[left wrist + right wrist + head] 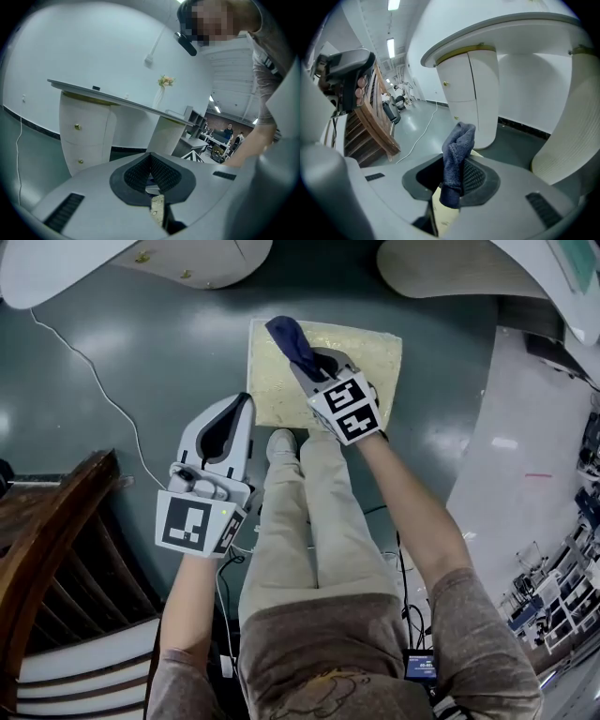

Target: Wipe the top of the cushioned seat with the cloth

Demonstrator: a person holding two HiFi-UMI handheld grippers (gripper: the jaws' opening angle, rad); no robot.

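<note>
The cushioned seat (361, 357) is a pale yellow square on the dark floor ahead of the person's feet. My right gripper (302, 360) hangs over its middle, shut on a dark blue cloth (290, 340) that bunches out past the jaws; the same cloth (457, 161) stands upright between the jaws of my right gripper (454, 180) in the right gripper view. My left gripper (234, 413) is held off the seat's near left corner, shut with nothing in it. In the left gripper view its jaws (152, 176) are closed together and point at a white cabinet.
White rounded furniture (112, 261) stands at the far left and another piece (469, 268) at the far right. A wooden staircase (52, 549) is at the near left. A white cable (98, 385) runs across the floor. A white desk with drawers (86, 126) faces the left gripper.
</note>
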